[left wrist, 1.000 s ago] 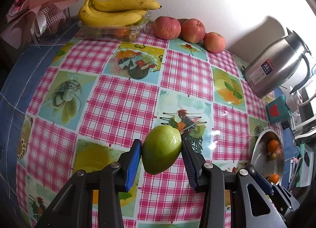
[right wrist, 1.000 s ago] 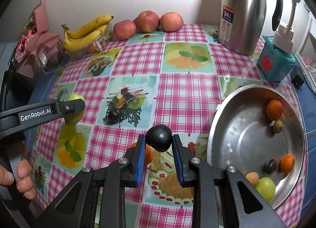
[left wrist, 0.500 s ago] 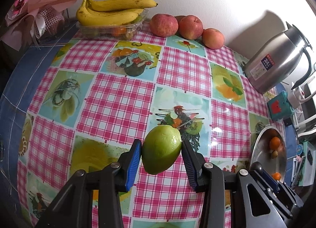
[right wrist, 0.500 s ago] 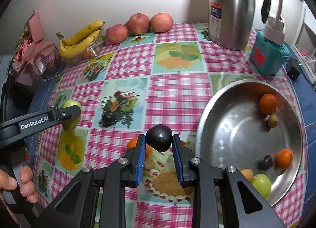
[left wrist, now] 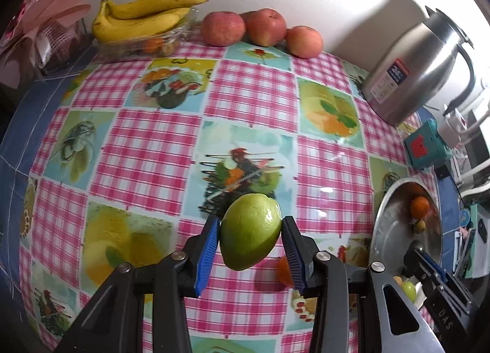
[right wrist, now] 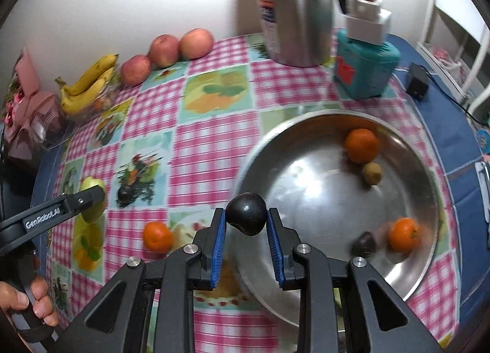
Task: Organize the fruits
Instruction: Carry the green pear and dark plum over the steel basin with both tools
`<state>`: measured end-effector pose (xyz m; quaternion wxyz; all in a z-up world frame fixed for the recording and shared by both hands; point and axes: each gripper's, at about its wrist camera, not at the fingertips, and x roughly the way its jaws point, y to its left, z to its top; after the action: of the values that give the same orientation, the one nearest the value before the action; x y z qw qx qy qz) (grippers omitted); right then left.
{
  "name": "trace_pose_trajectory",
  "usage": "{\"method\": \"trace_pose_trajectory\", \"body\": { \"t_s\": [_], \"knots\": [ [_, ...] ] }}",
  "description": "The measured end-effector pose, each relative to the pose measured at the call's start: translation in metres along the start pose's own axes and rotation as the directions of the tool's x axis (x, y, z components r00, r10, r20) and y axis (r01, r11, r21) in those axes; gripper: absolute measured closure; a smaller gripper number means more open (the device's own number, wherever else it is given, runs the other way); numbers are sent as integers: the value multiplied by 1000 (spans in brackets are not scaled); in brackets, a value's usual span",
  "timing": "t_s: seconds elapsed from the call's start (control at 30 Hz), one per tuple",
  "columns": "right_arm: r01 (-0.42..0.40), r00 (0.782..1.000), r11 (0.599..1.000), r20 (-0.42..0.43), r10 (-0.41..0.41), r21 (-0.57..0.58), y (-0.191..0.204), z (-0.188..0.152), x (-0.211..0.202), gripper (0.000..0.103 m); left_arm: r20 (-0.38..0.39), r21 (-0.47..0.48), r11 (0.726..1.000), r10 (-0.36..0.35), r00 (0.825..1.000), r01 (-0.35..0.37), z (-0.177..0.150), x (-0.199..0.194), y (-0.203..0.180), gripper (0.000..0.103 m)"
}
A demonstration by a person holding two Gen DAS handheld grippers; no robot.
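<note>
Fingers of my left gripper are pinching a green fruit above the checkered tablecloth, and beyond it I am seeing three apples, one banana bunch on a clear tray and a steel jug by the wall. Through the right wrist camera, my right gripper is clamping a dark plum over the near rim of the steel bowl, which is holding two oranges, a small brownish fruit and a dark fruit. I am counting one more orange lying on the cloth just left of those fingers.
</note>
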<state>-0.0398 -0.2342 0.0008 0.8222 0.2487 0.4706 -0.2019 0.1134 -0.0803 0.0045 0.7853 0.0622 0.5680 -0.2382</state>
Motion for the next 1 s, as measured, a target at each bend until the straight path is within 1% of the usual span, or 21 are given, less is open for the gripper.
{"method": "trace_pose_trajectory", "body": {
  "t_s": [0.13, 0.3, 0.5, 0.63, 0.73, 1.0],
  "knots": [
    [27, 1000, 999, -3, -27, 37, -22, 0, -4, 75, -19, 18, 999, -32, 999, 32, -4, 4, -15, 59],
    [68, 998, 996, 6, -69, 59, -47, 1, -11, 75, -28, 51, 997, -49, 998, 51, -9, 4, -39, 59],
    [99, 995, 990, 8, -100, 100, -76, 0, -16, 75, -24, 115, 993, -38, 999, 40, -17, 3, -67, 59],
    [113, 993, 987, 13, -115, 110, -87, 0, -18, 75, -24, 175, 983, -47, 999, 51, -24, 3, -91, 59],
    [115, 993, 986, 21, -118, 120, -93, 0, -21, 75, -17, 233, 971, -46, 999, 48, -32, 3, -112, 59],
    [107, 993, 986, 33, -112, 126, -98, 0, -24, 75, 5, 328, 944, -54, 999, 49, -45, 6, -146, 59]
  ]
}}
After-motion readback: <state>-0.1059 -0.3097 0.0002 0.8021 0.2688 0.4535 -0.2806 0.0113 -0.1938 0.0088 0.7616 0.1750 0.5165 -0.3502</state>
